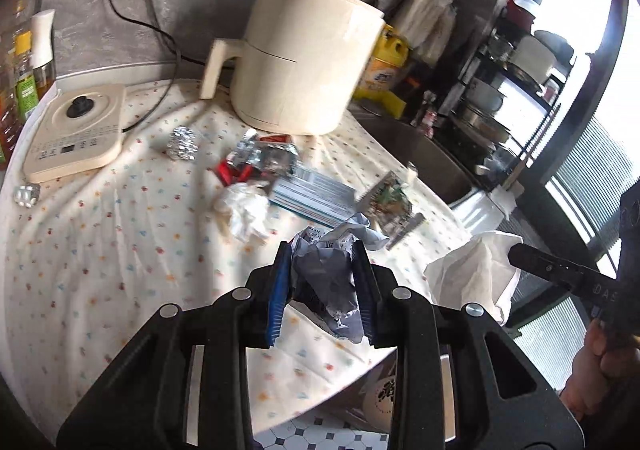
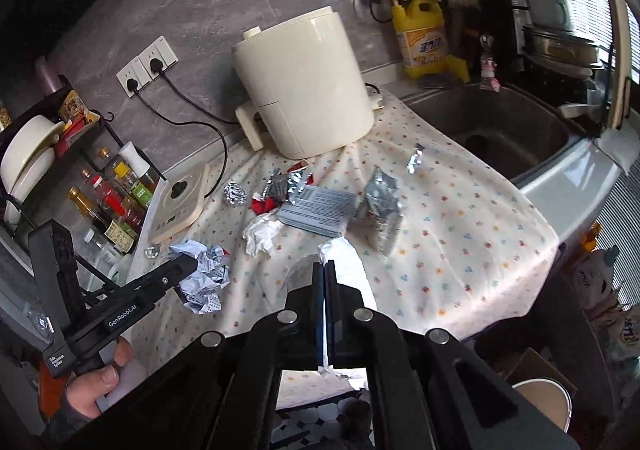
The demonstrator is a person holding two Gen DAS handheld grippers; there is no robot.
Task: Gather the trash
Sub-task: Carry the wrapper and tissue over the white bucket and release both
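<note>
Left gripper (image 1: pixel 322 250) had its jaws pinched on a crumpled printed receipt (image 1: pixel 334 270), grey-white with black print too small to read; one pad was ribbed blue, the other black. It hung over the near edge of a cream tablecloth (image 1: pixel 100 250) with small coloured dots. More trash lay beyond: white crumpled tissue (image 1: pixel 246 210), striped leaflet (image 1: pixel 310 194), foil sachet (image 1: pixel 390 204) with serrated edge, red-and-silver wrappers (image 1: pixel 256 162), foil ball (image 1: pixel 182 144), blister pack (image 1: pixel 27 195). Behind stood a smooth cream air fryer (image 1: pixel 308 58) and a flat cream induction hob (image 1: pixel 76 134). At right a white napkin (image 1: pixel 476 270) hung from the black finger of the right gripper (image 1: pixel 520 256).

Right wrist view: right gripper (image 2: pixel 325 270) had its jaws pressed together on the thin white napkin (image 2: pixel 340 250), which ran down between the pads. Left gripper (image 2: pixel 188 270), body marked "GenRobot.AI", held the receipt (image 2: pixel 204 278) off the cloth's left edge (image 2: pixel 440 270). Person's hand (image 2: pixel 96 382) gripped its handle. Leaflet (image 2: pixel 318 210), tissue (image 2: pixel 262 234), sachet (image 2: pixel 382 206) and foil ball (image 2: pixel 235 194) lay mid-cloth. Yellow detergent pump bottle (image 2: pixel 422 34) with unreadable script stood beside a steel sink (image 2: pixel 500 130). Sauce bottles (image 2: pixel 112 206) stood in a black wire rack at left.
</note>
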